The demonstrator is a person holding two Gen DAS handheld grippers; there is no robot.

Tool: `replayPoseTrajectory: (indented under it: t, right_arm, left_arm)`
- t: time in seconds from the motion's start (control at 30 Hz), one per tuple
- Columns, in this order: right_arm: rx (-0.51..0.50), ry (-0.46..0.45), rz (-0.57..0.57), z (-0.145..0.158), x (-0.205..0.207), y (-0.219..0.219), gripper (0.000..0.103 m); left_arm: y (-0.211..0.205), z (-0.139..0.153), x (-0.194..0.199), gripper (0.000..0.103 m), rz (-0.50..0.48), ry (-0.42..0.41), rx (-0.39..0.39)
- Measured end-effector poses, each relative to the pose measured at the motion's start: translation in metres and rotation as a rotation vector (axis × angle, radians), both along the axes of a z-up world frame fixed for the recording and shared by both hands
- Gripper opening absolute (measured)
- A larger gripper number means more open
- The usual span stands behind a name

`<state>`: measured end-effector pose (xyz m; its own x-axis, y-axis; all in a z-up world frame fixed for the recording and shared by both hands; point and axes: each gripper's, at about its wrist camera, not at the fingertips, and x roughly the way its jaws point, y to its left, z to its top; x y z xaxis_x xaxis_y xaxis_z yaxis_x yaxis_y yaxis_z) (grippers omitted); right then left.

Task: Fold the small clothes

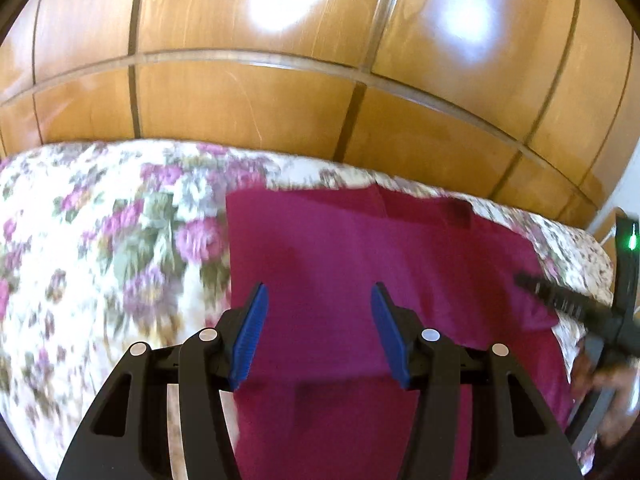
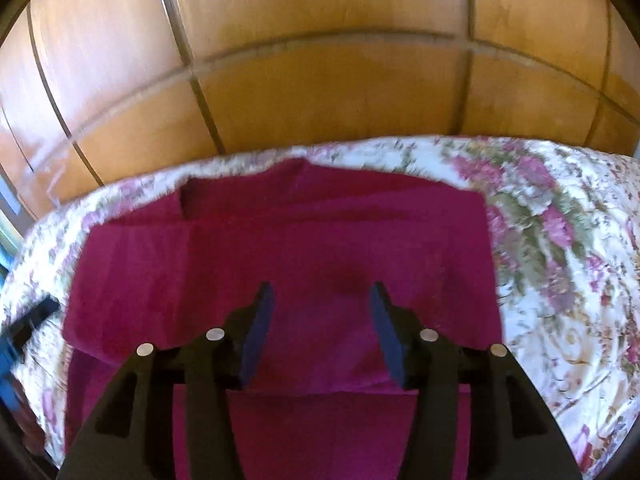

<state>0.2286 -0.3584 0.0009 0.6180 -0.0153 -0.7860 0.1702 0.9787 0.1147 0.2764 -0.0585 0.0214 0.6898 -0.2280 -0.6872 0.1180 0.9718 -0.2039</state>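
Magenta garment (image 1: 360, 248) lying flat on a floral bedspread (image 1: 100, 240), both grippers above it with nothing held.

The left gripper (image 1: 318, 300) has its blue fingers (image 1: 250, 332) parted over the garment's left part, nothing between them. The right gripper (image 2: 320, 300) hangs above the middle, fingers (image 2: 386, 332) apart and empty. A folded layer crosses the garment. Wooden wardrobe doors (image 2: 320, 80) stand behind the bed.

garment (image 2: 280, 248): magenta | bedspread (image 1: 100, 240): white, purple floral | wardrobe (image 1: 240, 112): amber wood
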Motion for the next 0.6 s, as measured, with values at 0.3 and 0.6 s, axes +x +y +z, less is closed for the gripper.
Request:
replayPoseTrajectory:
  t: [0.3,0.6]
  right_arm:
    - [-0.068,-0.039,-0.053,-0.045,-0.011,-0.02,0.053]
    - [-0.062,-0.06,-0.052,-0.045,-0.01,-0.022,0.054]
  left_arm:
    - [0.044,-0.015,0.07,0.053,0.143,0.099,-0.08]
    - [0.085,-0.04,0.101,0.05,0.07,0.213,-0.352]
